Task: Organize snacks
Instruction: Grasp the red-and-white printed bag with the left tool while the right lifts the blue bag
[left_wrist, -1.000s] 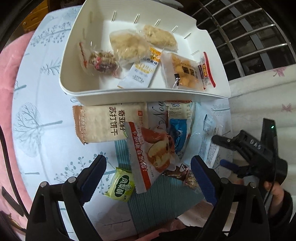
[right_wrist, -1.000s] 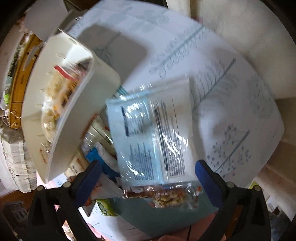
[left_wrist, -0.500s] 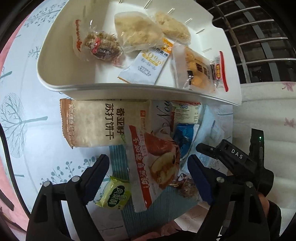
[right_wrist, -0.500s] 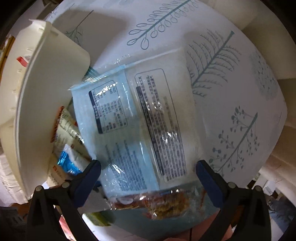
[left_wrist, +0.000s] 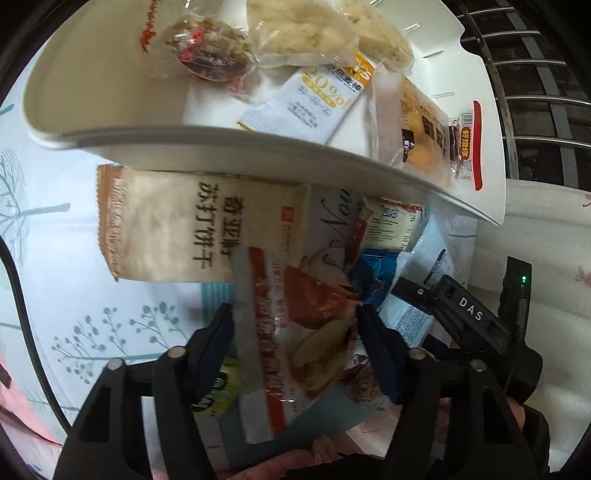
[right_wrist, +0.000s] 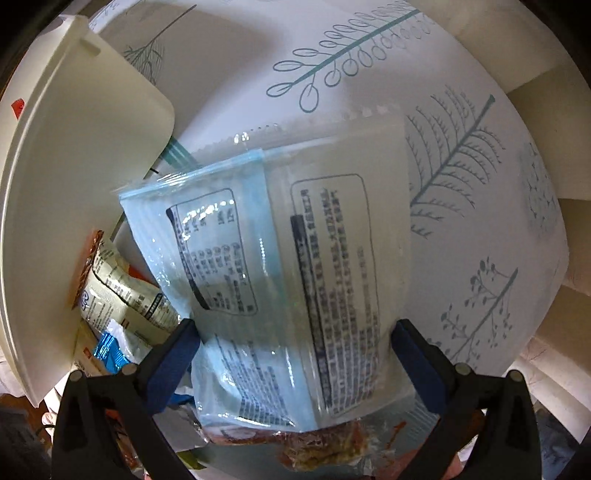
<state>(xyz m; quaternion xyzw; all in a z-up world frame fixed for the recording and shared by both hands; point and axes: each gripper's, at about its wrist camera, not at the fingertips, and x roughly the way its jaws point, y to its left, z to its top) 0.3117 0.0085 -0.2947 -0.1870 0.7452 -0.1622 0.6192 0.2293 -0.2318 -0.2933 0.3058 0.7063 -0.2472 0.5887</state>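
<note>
The white tray (left_wrist: 258, 144) fills the top of the left wrist view and holds several wrapped snacks: a brown nutty cake (left_wrist: 207, 51) upper left, pale crumbly cakes (left_wrist: 306, 37) top centre, a white and yellow sachet (left_wrist: 306, 103), and an orange packet (left_wrist: 424, 136) at right. Below its rim lies a beige cracker pack (left_wrist: 166, 225). The left gripper (left_wrist: 295, 325) is spread wide, its blue pads either side of a red and white packet (left_wrist: 291, 332), not pinching it. The right wrist view alone shows a clear blue-tinted bag (right_wrist: 280, 288) at centre; the right gripper (right_wrist: 295, 339) straddles it, jaws wide apart, gripping nothing
</note>
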